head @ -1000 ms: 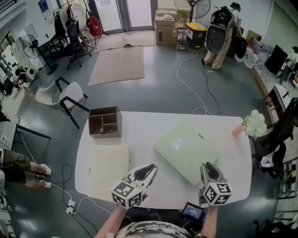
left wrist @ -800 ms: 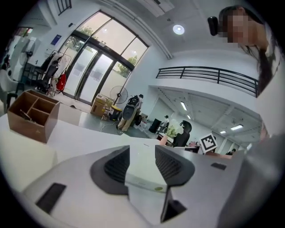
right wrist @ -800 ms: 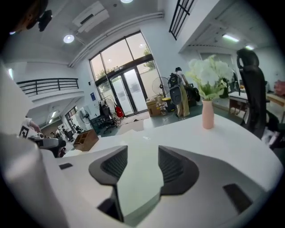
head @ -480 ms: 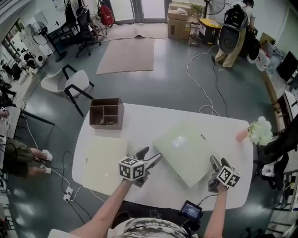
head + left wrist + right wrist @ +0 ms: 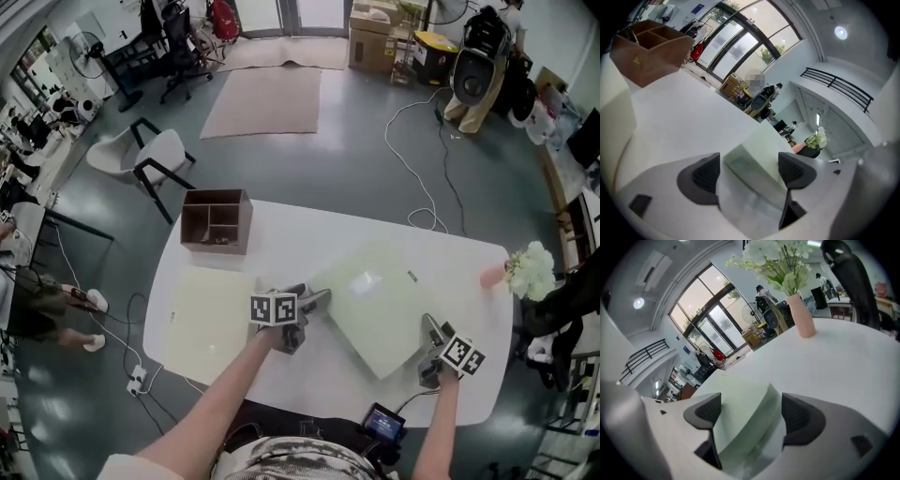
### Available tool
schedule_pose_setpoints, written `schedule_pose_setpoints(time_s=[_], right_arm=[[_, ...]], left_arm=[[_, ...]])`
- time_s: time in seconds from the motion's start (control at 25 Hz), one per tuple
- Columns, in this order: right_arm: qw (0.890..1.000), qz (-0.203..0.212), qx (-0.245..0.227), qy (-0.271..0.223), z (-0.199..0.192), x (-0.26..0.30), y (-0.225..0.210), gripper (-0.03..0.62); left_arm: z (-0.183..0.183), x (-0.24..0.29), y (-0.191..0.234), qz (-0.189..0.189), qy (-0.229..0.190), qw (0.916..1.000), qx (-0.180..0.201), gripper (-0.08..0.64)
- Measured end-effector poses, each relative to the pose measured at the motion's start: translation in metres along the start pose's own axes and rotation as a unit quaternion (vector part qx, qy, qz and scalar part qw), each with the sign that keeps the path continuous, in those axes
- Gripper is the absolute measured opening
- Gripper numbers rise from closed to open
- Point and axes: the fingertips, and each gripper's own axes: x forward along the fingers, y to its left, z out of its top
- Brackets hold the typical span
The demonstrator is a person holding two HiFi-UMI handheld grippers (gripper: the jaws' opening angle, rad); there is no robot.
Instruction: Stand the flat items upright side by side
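Green slab [image 5: 375,305]: flat mid-table, beside cream slab [image 5: 208,323].
Left gripper [image 5: 307,305]: jaws opening around its left corner, not pinching.
Right gripper [image 5: 429,330]: jaws opening around its right corner.
Handling: looks stiff, slick; grip opposite edges.

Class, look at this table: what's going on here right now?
A person works two handheld tools at a white table. The left tool and the right tool each straddle a corner of the pale green flat box, which lies flat. Both tools' jaws are opening and not pressing on it. A cream flat box lies flat to its left. Neither stands upright yet.
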Motion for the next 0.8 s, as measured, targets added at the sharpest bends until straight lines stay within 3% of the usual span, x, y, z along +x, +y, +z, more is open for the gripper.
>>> schedule_pose_setpoints(time_s=[0.16, 0.32, 0.6, 0.8], right_arm=[[1.000, 0.003, 0.000, 0.009, -0.003, 0.009, 0.005, 0.405], [1.000, -0.002, -0.009, 0.002, -0.005, 0.009, 0.007, 0.399], [1.000, -0.007, -0.020, 0.004, -0.006, 0.007, 0.007, 0.377], [1.000, 0.022, -0.005, 0.006, -0.010, 0.011, 0.019, 0.376]], left_arm=[[0.002, 0.005, 0.000, -0.025, -0.006, 0.9991, -0.033, 0.381], [0.009, 0.011, 0.004, -0.020, -0.008, 0.9987, -0.047, 0.382], [0.017, 0.001, -0.010, -0.018, -0.035, 0.9992, -0.001, 0.360], [0.038, -0.023, -0.028, -0.006, -0.074, 0.9953, 0.063, 0.354]])
